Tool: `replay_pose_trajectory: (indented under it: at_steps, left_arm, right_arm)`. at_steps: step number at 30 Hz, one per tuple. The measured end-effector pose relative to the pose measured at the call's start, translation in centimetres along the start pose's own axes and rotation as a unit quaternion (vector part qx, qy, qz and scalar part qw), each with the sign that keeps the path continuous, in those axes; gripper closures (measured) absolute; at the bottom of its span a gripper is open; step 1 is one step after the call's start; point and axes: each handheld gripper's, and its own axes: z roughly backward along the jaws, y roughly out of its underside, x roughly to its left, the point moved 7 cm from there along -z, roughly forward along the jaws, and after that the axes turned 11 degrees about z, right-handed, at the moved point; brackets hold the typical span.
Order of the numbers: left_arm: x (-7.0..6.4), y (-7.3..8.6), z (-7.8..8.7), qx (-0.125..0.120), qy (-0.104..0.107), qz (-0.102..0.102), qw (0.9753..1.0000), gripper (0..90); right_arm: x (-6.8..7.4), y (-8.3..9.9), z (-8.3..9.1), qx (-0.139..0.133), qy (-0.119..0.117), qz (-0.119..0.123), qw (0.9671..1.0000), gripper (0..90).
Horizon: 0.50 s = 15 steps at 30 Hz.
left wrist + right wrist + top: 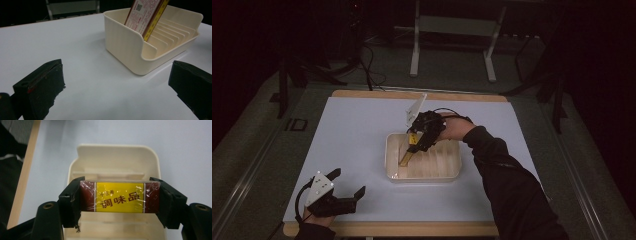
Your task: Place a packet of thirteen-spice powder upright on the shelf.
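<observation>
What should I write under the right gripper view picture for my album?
The right hand-held gripper pinches a yellow-and-red box above a cream slotted tray on a white table.

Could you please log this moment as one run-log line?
right gripper: shut on seasoning box, lowering end into slotted tray | left gripper: open, idle near table edge | box: tilted

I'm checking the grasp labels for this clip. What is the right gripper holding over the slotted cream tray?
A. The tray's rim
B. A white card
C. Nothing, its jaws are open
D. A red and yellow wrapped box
D: in the right gripper view the right gripper has both jaws pressed on the ends of the red and yellow box, above the cream tray.
</observation>
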Motion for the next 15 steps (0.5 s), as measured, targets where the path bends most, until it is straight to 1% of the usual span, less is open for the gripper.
replay_pose_trajectory:
  at_steps: [1,4,5,7,8,11,12,15]
  left_arm:
    - [0.0,0.0,0.0,0.000,0.000,-0.001,1.0000,0.4]
    - [-0.1,0.0,0.0,0.001,0.001,-0.001,1.0000,0.4]
    - [0.0,0.0,-0.1,0.001,0.001,-0.001,1.0000,0.4]
    - [0.0,0.0,-0.1,0.001,0.001,-0.001,1.0000,0.4]
    - [0.0,0.0,-0.1,0.001,0.001,-0.001,1.0000,0.4]
    - [-0.1,0.0,-0.1,0.002,0.002,-0.001,1.0000,0.4]
    - [-0.1,0.0,-0.1,0.002,0.002,-0.002,1.0000,0.4]
    - [-0.1,0.0,0.0,0.001,0.002,-0.002,1.0000,0.4]
  right_arm:
    - [0.0,0.0,-0.4,-0.023,0.005,-0.004,0.9997,31.8]
    - [0.0,0.1,-0.7,-0.035,0.006,-0.009,0.9993,31.9]
    - [0.0,0.2,-1.1,-0.049,0.006,-0.015,0.9987,31.9]
    - [0.0,0.3,-1.3,-0.053,0.006,-0.015,0.9985,31.9]
    - [0.0,0.3,-1.7,-0.061,0.006,-0.016,0.9980,31.9]
    - [0.1,0.2,-2.3,-0.067,0.008,-0.017,0.9976,31.9]
    - [0.1,0.2,-2.6,-0.069,0.008,-0.014,0.9975,31.9]
    - [0.1,0.3,-3.3,-0.081,0.008,-0.018,0.9965,31.9]
